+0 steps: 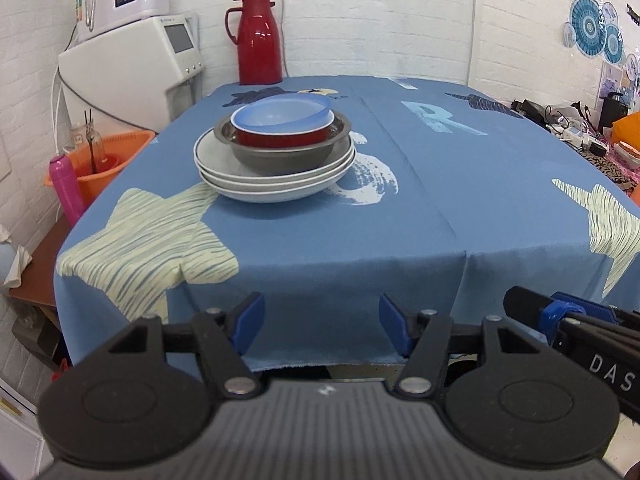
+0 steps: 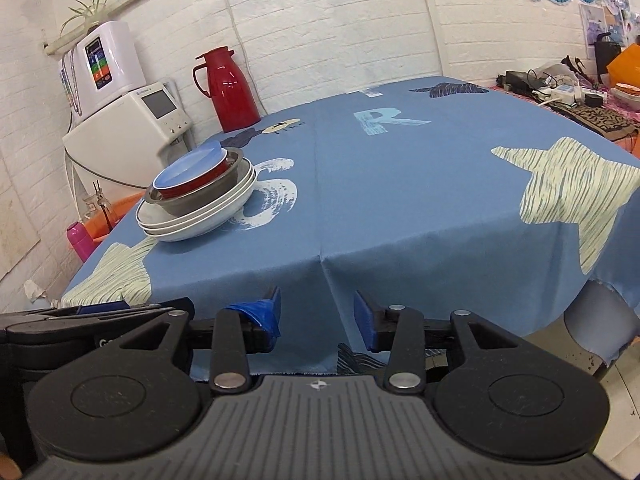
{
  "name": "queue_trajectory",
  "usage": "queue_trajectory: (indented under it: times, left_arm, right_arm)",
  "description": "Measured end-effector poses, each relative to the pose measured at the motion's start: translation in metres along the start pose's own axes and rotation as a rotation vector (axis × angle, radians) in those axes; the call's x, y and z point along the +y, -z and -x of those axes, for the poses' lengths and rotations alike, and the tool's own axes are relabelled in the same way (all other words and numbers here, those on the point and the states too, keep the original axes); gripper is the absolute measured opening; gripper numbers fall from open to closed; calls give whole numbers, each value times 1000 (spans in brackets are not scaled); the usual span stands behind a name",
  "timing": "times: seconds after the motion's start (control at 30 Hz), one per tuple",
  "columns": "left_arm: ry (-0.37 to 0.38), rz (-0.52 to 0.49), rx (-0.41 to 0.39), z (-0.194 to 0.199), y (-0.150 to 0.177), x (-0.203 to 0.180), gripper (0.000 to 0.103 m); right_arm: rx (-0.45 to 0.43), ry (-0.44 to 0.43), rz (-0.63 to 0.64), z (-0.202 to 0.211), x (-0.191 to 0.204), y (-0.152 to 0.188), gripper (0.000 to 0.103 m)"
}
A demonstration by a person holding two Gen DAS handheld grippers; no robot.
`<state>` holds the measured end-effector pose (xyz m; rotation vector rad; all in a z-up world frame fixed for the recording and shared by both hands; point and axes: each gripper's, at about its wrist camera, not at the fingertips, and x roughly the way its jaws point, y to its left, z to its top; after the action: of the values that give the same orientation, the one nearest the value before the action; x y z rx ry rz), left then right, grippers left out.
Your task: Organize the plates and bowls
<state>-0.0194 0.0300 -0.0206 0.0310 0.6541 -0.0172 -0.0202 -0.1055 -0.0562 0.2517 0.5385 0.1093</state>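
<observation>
Tablecloth (image 1: pixel 320 240) ahead; both grippers (image 1: pixel 321 328) (image 2: pixel 316 318) level, fingers apart.

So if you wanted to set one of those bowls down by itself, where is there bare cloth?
Plenty. Right of the dish stack, the tablecloth lies bare across to the pale star and back to the letter R. The near edge is free too. It is crowded only behind the stack, by the red jug.

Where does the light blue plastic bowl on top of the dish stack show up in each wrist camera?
Left wrist: light blue plastic bowl sits upper centre, tilted atop the stack.
Right wrist: it sits left of centre, above mid-height.
Shared landmark: the red thermos jug stands by the white brick wall behind the stack.
</observation>
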Motion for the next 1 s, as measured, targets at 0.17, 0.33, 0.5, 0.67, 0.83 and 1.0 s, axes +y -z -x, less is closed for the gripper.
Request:
queue_trajectory:
  times: [0.17,0.33,0.5,0.67,0.83,1.0]
  left_arm:
    - [2,-4,10,-2,2,-1,62]
    - [-1,-13,21,-5,3,-3,62]
    - [-12,-21,20,-6,4,-7,62]
    - [-13,-31,29,-7,3,-9,62]
    - [-16,-26,33,-8,3,-8,62]
    - [-17,-21,-4,-5,5,-6,62]
  right_arm:
    - [3,-9,1,-1,1,5,25]
    - [5,-11,3,-3,2,8,26]
    - [11,-16,0,-4,0,7,27]
    - [13,-15,-6,-5,-1,7,28]
    - [17,-17,-4,-5,0,8,29]
    - [23,-18,0,-6,1,9,30]
